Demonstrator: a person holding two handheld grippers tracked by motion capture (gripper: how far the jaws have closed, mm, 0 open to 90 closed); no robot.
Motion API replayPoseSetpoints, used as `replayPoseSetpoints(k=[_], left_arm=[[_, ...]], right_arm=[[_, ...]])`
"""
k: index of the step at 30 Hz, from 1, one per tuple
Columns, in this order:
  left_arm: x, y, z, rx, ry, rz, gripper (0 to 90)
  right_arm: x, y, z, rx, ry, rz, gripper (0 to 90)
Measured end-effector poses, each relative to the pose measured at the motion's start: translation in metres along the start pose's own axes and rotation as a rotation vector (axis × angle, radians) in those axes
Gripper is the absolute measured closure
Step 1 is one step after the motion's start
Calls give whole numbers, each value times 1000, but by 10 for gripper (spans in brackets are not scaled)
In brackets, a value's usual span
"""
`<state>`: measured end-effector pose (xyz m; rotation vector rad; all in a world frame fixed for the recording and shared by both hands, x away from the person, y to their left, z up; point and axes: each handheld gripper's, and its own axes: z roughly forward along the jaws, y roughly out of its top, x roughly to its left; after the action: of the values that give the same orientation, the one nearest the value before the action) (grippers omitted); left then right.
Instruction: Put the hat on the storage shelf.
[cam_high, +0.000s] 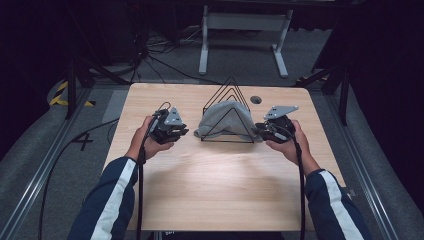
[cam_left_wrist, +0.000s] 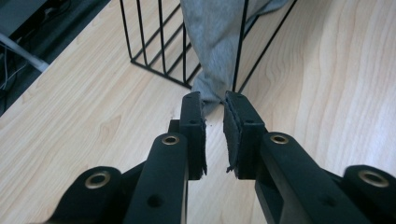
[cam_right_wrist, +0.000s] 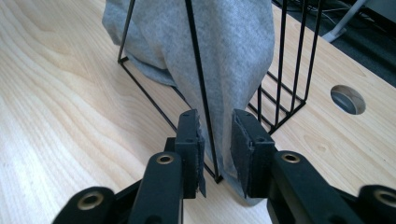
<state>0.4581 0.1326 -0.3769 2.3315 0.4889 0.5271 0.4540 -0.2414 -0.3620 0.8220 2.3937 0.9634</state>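
A grey cloth (cam_high: 225, 117) hangs draped over a black wire rack (cam_high: 229, 85) of triangular loops at the back middle of the wooden table (cam_high: 215, 185). My left gripper (cam_high: 182, 132) sits just left of the rack. Its jaws stand a little apart, open, with the cloth's (cam_left_wrist: 212, 42) lower tip just beyond the left gripper (cam_left_wrist: 213, 100) and the rack's wires (cam_left_wrist: 161, 37) behind it. My right gripper (cam_high: 260, 131) is at the rack's right end. In the right gripper view the right gripper (cam_right_wrist: 215, 116) is open, with a rack wire (cam_right_wrist: 281, 56) nearby and the cloth (cam_right_wrist: 233, 46) hanging in the gap.
A round cable hole (cam_high: 256, 99) lies in the table behind the rack, also the hole (cam_right_wrist: 348, 99) to the right in the right gripper view. Beyond the far edge stand a white metal frame (cam_high: 245, 20) and cables on the floor.
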Motion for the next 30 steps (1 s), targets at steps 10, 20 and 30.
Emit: replayPoseSetpoints(k=[10,20,30], left_arm=[[-10,-27,-18,27,40,-24,691],[-26,-55,-26,83,103,-29,519],[-38,-90,-34,161,70,-42,401]], right_arm=[[7,-12,-12,23,-7,-15,631],[17,-34,-19,60,-12,-51,562],[35,-70,-23,124,-28,-108,513]])
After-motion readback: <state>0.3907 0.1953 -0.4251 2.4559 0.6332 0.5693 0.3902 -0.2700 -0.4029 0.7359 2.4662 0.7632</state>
